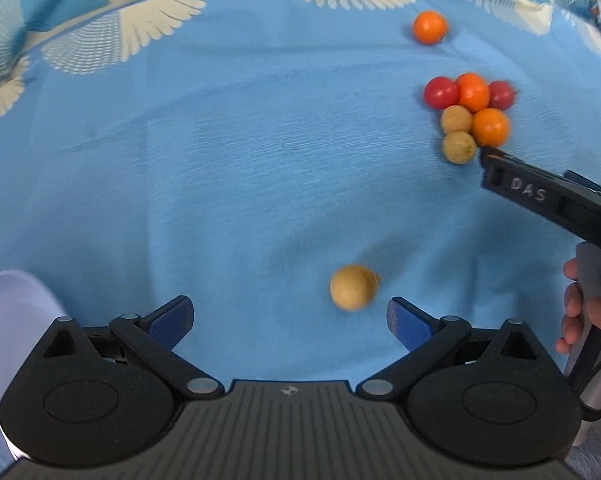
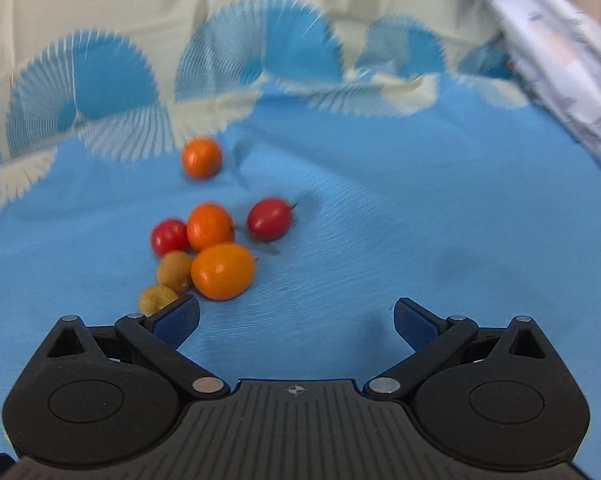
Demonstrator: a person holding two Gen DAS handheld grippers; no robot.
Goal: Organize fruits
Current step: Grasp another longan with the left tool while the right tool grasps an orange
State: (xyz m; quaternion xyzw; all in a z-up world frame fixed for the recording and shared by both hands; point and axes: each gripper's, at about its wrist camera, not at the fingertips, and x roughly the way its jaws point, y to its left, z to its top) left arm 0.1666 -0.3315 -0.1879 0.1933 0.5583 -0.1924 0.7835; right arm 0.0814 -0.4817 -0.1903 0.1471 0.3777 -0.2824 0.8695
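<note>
Fruit scattered on a soft blue cloth (image 1: pixel 220 160), both grippers empty with jaws spread.

Left gripper (image 1: pixel 290 316) risks nudging the loose tan fruit (image 1: pixel 353 287) at lower centre; right gripper (image 2: pixel 296 316) could scatter the cluster (image 2: pixel 208 248) at centre left.

A blue cloth (image 1: pixel 220 160) is spread flat — bordered by cream fan patterns (image 2: pixel 112 92); a white object (image 1: pixel 8 320) is seen at 1 edge.

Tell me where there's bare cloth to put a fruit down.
Open blue cloth spreads left of the fruit cluster, up to the patterned border. Also free: right of the cluster in the right wrist view. Crowded: the cluster itself, the lone orange fruit behind it, the tan fruit by the left tongs.
</note>
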